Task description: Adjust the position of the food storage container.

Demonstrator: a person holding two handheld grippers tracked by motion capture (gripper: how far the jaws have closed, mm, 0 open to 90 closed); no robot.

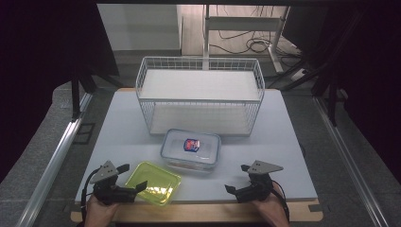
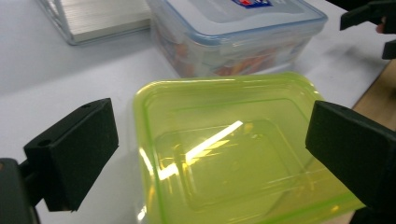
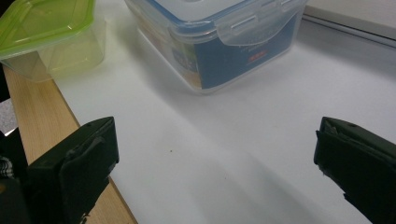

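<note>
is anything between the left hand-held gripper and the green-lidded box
Nothing visible. The left hand-held gripper is open, aimed at the green-lidded box right in front of it. The clear blue-rimmed container sits behind the box, not between.

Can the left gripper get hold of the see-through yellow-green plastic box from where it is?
Probably yes. The left gripper is open, and the see-through yellow-green plastic box sits right in front of its jaws on the white table. Nothing lies between them; the clear box with the blue-rimmed lid sits behind.
</note>
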